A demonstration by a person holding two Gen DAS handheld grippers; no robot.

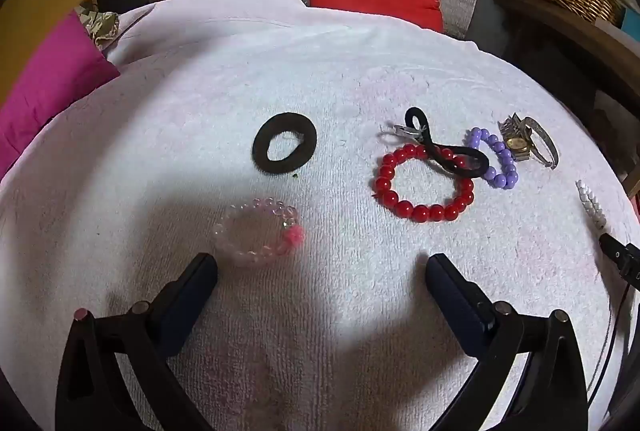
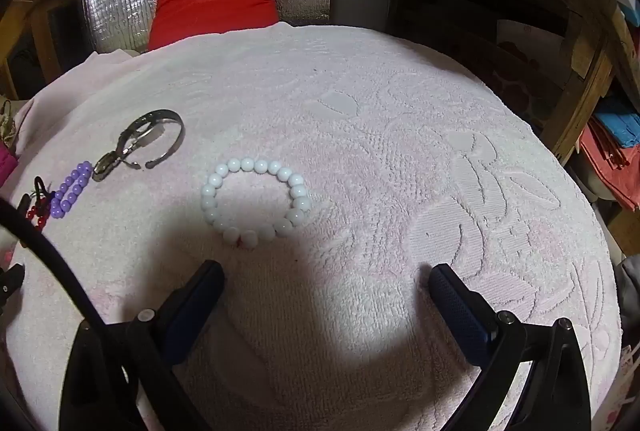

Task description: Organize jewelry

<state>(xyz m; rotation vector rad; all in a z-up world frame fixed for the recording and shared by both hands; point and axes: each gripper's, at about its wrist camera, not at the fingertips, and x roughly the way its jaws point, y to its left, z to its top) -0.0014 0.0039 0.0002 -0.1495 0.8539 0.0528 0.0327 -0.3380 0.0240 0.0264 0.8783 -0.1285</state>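
- The towel (image 1: 280, 79), pale pink terry, covers the whole work surface and carries everything; its soft pile should let beads sink in a little rather than roll.
- The left gripper (image 1: 320, 263) hovers over the towel's near edge, fingers wide apart and empty; the right gripper (image 2: 326, 269) does the same further right, also spread and empty.
- The red bracelet (image 1: 424, 183) lies mid-towel, right of centre, in a tangle: a thin black tie (image 1: 444, 147) crosses over it, and the purple bracelet (image 1: 496, 159) touches that tie.
- The white bracelet (image 2: 256, 199) lies alone near the right gripper, just ahead of its left finger.
- The watch (image 1: 524, 143) sits toward the right edge, beside the purple beads. It is probably the heaviest and stiffest piece; take it by the band.
- The black scrunchie (image 1: 284, 149) lies near the centre, soft and easy to pinch.
- The clear bracelet (image 1: 256, 235), with a pink charm, lies just ahead of the left gripper's left finger.
- Beaded bracelets are likely light, elastic and slippery; pinching across one side of the ring should hold best.
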